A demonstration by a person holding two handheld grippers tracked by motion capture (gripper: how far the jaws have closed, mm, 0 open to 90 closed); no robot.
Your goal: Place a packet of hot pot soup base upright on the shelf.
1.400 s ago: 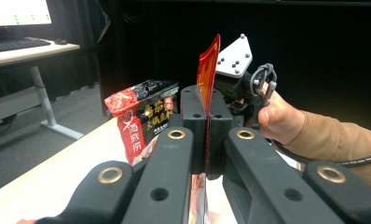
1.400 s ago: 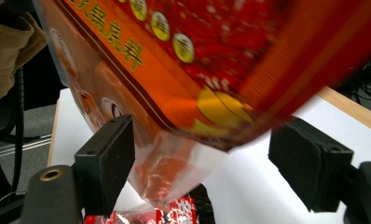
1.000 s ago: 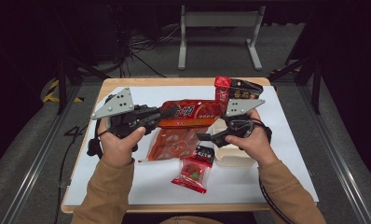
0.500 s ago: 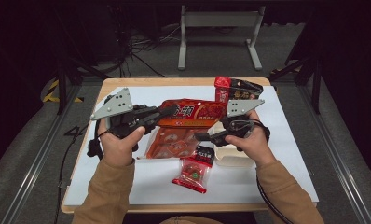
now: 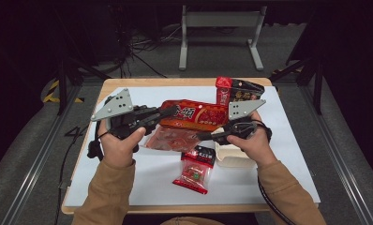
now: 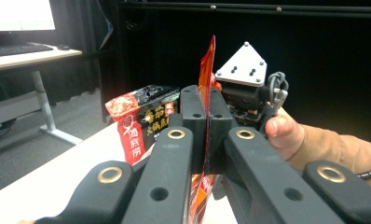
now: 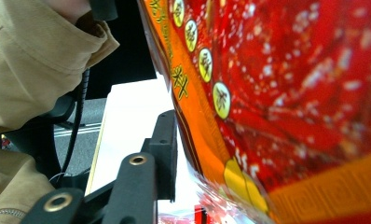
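Note:
A large red-and-orange snack bag (image 5: pixel 196 115) is held up over the middle of the table. My left gripper (image 5: pixel 171 112) is shut on its left edge. In the left gripper view the bag (image 6: pixel 208 60) stands edge-on, pinched between the two jaws of that gripper (image 6: pixel 205 122). My right gripper (image 5: pixel 202 136) comes in from the right at the bag's lower edge, over its clear lower part (image 5: pixel 169 139). In the right gripper view the bag (image 7: pixel 286 93) lies against one black jaw and hides the other, so this gripper appears shut on it.
A small red packet (image 5: pixel 194 171) lies near the front on the white sheet (image 5: pixel 287 140). A black-and-red packet (image 5: pixel 237 90) stands at the back right. A pale box (image 5: pixel 231 158) sits under the right hand. The wooden table edge (image 5: pixel 184 81) runs along the back.

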